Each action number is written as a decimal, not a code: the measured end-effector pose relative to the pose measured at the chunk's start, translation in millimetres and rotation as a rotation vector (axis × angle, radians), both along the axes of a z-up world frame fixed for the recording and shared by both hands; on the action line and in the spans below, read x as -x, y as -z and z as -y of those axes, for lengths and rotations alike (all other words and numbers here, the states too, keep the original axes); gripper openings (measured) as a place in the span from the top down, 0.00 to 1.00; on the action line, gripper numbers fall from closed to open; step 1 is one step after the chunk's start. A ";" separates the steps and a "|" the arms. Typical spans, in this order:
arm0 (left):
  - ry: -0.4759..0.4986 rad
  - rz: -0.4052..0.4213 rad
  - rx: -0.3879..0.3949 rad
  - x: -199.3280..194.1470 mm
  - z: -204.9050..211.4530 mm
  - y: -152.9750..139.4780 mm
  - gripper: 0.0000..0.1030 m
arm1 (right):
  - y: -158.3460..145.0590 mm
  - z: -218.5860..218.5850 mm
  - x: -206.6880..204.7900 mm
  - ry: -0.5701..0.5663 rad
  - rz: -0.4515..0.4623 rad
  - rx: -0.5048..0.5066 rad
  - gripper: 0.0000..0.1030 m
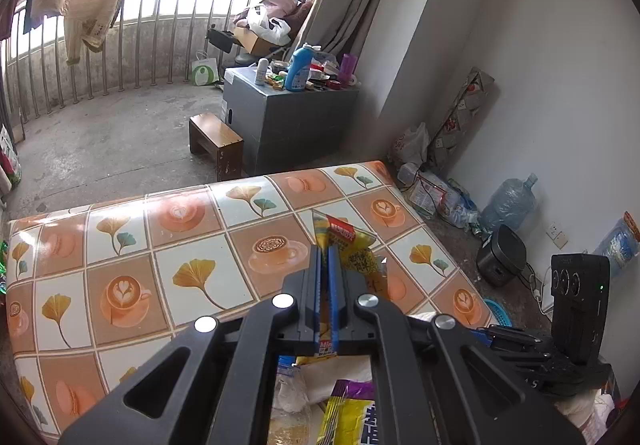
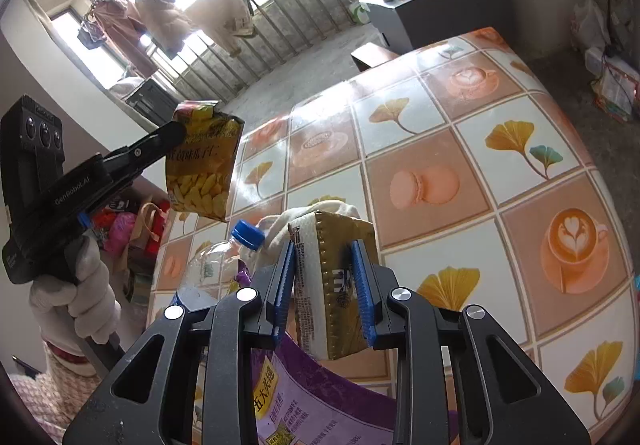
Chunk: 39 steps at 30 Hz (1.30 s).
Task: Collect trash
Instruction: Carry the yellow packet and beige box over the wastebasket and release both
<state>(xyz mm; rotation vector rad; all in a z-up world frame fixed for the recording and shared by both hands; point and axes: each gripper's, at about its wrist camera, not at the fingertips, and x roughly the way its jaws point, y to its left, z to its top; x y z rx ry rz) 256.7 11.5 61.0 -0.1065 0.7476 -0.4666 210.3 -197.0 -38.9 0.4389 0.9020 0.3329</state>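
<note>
1. left gripper (image 1: 328, 257) is clamped flat on a yellow snack bag (image 2: 204, 161); in the right wrist view that bag hangs in the air well clear of the surface (image 2: 460, 133), so that one counts as picked up but not dropped anywhere yet

2. right gripper (image 2: 323, 293) has its blue pads either side of a gold-and-white packet (image 2: 332, 285); the pads look like they're touching the packet's sides, but the fisheye angle makes it hard to swear it's a firm pinch, so call it probably gripped (the packet's lower end sits over the purple wrapper)

3. still lying around on the near end of the surface: a clear plastic bottle with a blue cap (image 2: 224, 257), a big purple wrapper (image 2: 316, 397) right under the right gripper, and a whitish crumpled cloth or tissue (image 2: 320, 211) behind the packet

4. the rest of the tiled-pattern surface looks bare, so the mess is all bunched at the near edge

5. progress-wise I'd say early to middle; two pieces in hand, at least three more to grab, and I can't spot a bin or trash bag for certain in either view, so where it all goes is an open question
</note>
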 end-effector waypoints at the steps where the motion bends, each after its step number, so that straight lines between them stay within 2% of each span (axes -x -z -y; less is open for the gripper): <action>1: -0.004 0.006 0.006 5.3 0.0 -2.2 0.97 | -4.1 3.3 2.9 0.011 0.017 -0.012 0.74; 5: 0.008 0.047 -0.002 24.0 7.5 -13.1 0.97 | -26.1 25.8 17.5 0.069 0.103 -0.080 0.74; 11: 0.083 0.098 0.006 46.5 36.0 -37.3 0.97 | -56.2 72.0 51.2 0.159 0.233 -0.202 0.74; 16: 0.204 0.105 0.016 63.5 83.8 -49.6 0.97 | -66.1 119.8 97.3 0.292 0.302 -0.203 0.74; 20: 0.329 0.096 0.009 75.6 143.5 -50.6 0.97 | -64.1 166.2 139.8 0.449 0.322 -0.158 0.74; 25: 0.521 0.037 -0.027 90.0 240.6 -38.1 0.97 | -43.8 230.5 191.5 0.682 0.292 -0.130 0.74; 28: 0.634 -0.031 -0.063 97.7 305.1 -20.8 0.97 | -21.5 263.0 214.8 0.826 0.240 -0.098 0.74; 31: 0.740 -0.087 -0.122 110.1 370.5 2.9 0.97 | 8.0 294.7 233.2 0.940 0.175 -0.120 0.74; 35: 0.827 -0.148 -0.199 122.7 449.5 41.3 0.97 | 46.9 329.2 239.8 1.031 0.081 -0.165 0.74; 39: 0.853 -0.189 -0.211 124.9 510.7 74.3 0.95 | 72.1 363.9 235.4 1.075 0.031 -0.183 0.73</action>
